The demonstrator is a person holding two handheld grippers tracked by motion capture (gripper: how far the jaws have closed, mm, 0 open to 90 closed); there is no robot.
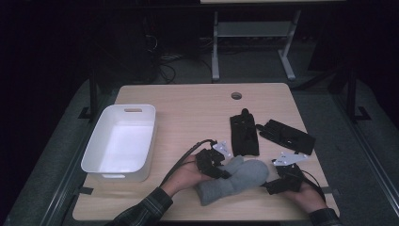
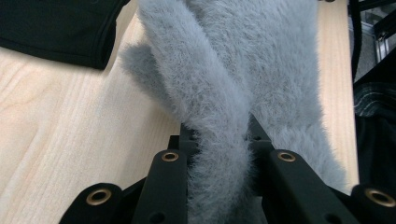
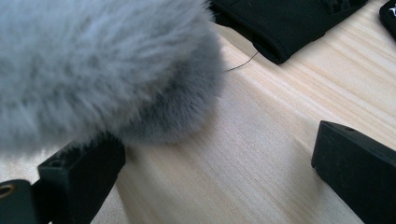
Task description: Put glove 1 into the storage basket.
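Mitten (image 1: 234, 181) lies on bench (image 1: 188, 113) near front edge, between my two tools. Long axis runs diagonal: cuff toward me on left, tip away toward right. My left tool (image 1: 212, 165) pinches fold of mitten fabric at thumb side; in left gripper view grey fur (image 2: 219, 140) sits squeezed between jaws. My right tool (image 1: 277, 183) spread at mitten tip, fur over one jaw, nothing gripped. Bin (image 1: 121, 141) lies left of mitten, nearer left tool. Black gloves (image 1: 244, 134) lie beyond mitten.
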